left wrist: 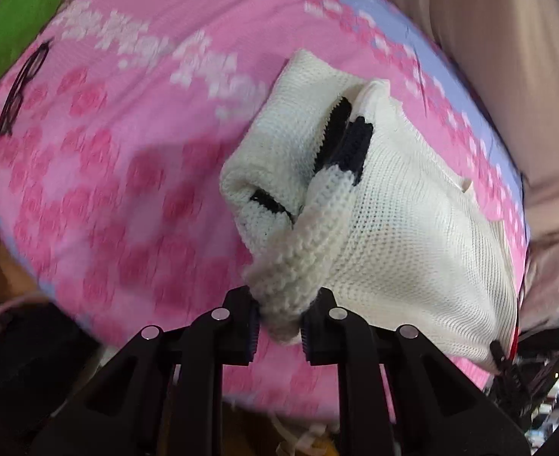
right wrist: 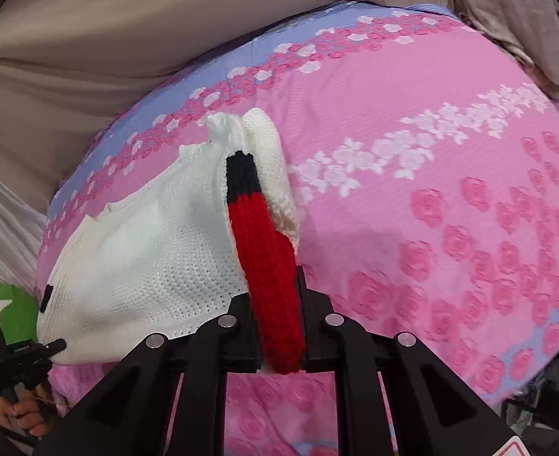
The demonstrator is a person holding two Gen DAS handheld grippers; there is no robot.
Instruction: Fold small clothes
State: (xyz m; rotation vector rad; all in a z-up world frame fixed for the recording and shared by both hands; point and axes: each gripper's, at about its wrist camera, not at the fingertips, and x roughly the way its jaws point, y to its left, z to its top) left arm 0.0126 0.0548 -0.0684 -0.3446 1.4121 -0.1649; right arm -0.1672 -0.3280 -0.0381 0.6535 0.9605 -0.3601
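The pink bed cover (left wrist: pixel 101 174) looks smeared and blurry in the left view, so its flowers are fuzzy. The white sweater (left wrist: pixel 401 235) hides the cover under it. A green thing (left wrist: pixel 17 19) is cut off at the picture's edge. The dark shape (left wrist: pixel 21 91) on the cover is too blurry to name.

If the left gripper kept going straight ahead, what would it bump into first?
Probably more of the white knitted garment that the left gripper already clamps, bunched just ahead; behind it lies the pink flowered sheet. Depth is unclear.
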